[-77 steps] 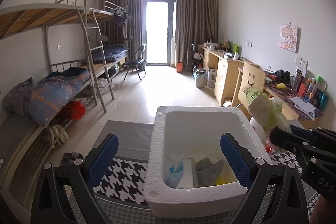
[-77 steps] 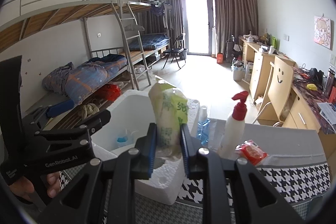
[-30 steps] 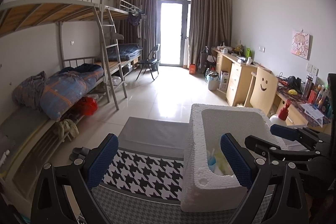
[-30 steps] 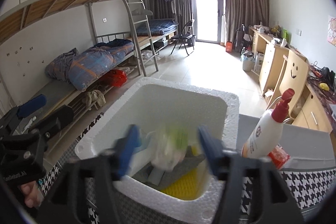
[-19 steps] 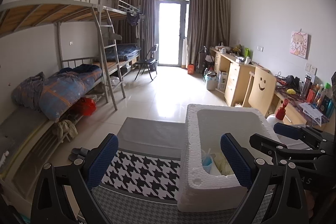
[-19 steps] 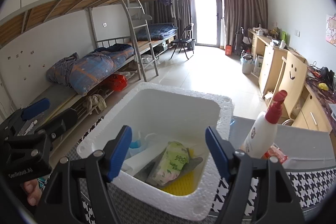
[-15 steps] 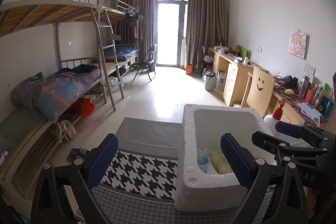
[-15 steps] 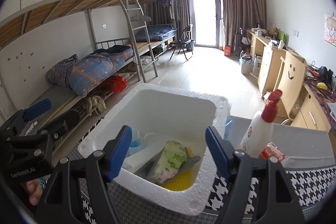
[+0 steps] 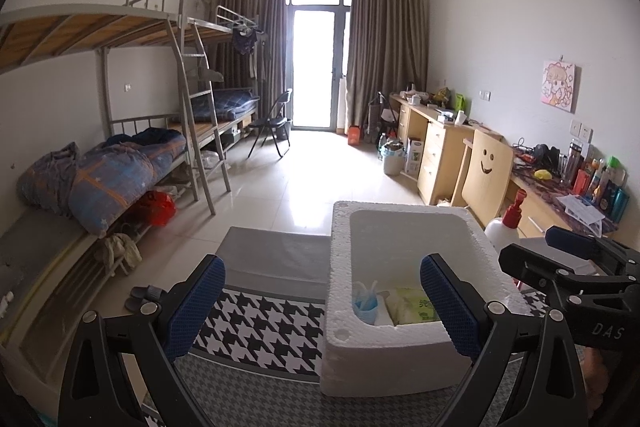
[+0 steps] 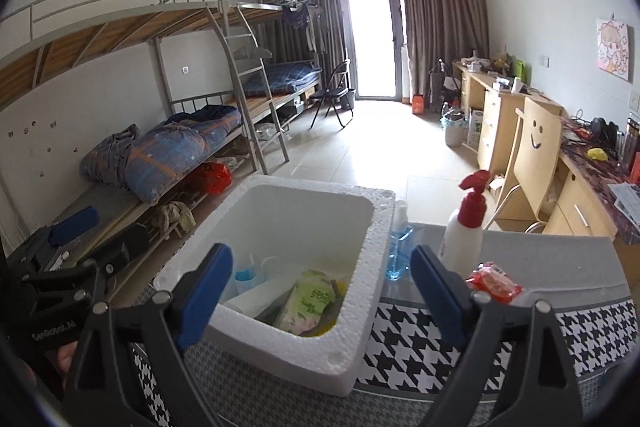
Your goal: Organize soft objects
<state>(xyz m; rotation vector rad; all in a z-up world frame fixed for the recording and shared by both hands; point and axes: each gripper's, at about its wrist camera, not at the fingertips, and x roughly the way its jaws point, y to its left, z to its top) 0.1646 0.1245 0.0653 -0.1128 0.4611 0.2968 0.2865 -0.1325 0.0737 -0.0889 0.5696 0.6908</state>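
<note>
Two grippers, left point(image 9: 322, 301) and right point(image 10: 322, 293), hang with fingers spread wide, holding nothing. Foam box point(image 10: 362, 267), white and pebbled, sits on the houndstooth worktop point(image 10: 420, 347). Green wipes pack point(image 10: 310, 301) lies inside it, partly hidden by the near wall. Pump bottle point(image 10: 466, 227) and crinkled red packet point(image 10: 494, 283) stand right of the box.

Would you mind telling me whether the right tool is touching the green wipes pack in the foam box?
Apart. The right wrist view shows the right tool open above the foam box; the wipes pack lies inside.
</note>
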